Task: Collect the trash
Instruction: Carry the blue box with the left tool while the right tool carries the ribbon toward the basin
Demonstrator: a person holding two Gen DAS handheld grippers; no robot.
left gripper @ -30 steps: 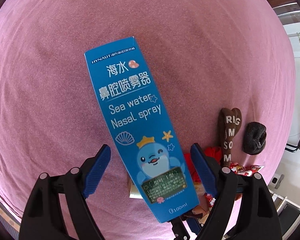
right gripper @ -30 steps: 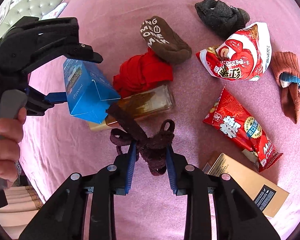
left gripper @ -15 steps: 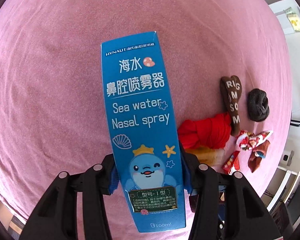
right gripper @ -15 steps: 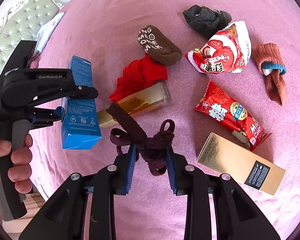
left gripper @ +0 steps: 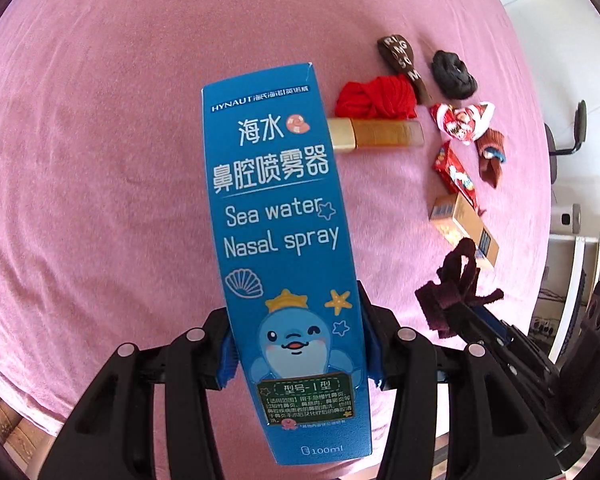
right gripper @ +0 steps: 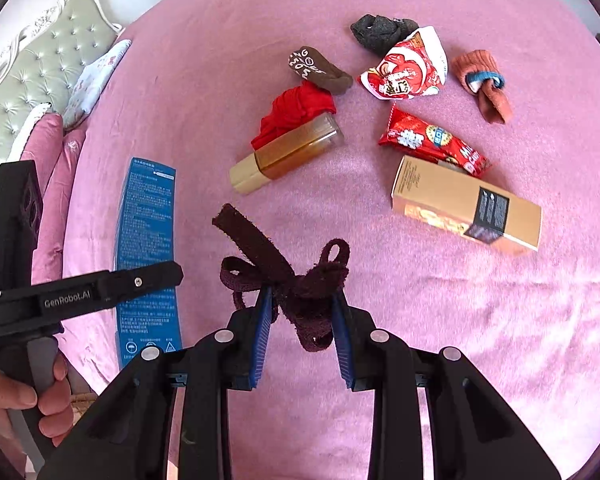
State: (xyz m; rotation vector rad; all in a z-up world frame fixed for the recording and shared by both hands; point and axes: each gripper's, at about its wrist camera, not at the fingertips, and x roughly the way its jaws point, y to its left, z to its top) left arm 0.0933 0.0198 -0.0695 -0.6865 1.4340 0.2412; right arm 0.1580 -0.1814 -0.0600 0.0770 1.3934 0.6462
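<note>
Carry step: my left hand-held gripper (left gripper: 298, 344) clenched the nasal spray box (left gripper: 280, 248); right hand-held gripper (right gripper: 302, 320) clenched a maroon sock (right gripper: 296, 284); next, a bin, unseen

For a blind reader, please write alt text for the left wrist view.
The left hand-held gripper grips a blue nasal spray box above a pink bedspread. To the right lie socks, a bottle, snack wrappers and a tan box.

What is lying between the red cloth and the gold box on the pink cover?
In the right wrist view, the amber bottle lies right beside the red cloth; bare pink cover separates it from the gold box.
</note>
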